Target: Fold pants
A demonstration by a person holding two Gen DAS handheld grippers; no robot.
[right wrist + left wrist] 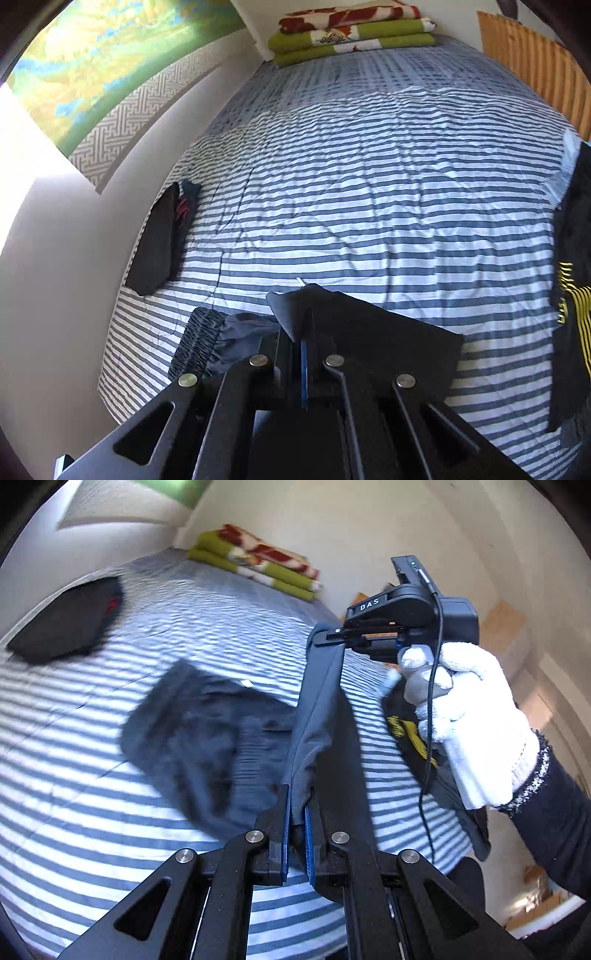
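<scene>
Both tools, left tool [300,812] and right tool [334,637], are clamped on the pants [207,734], stretched lengthwise between them, rest trailing left on the bed [110,849].

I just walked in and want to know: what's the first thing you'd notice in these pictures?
The dark pants stand out first: both black grippers are shut on the cloth, the left gripper at the bottom of its view and the right gripper held by a white-gloved hand. Below lies the blue-and-white striped bedspread, with a green and red folded blanket at the far end.
</scene>
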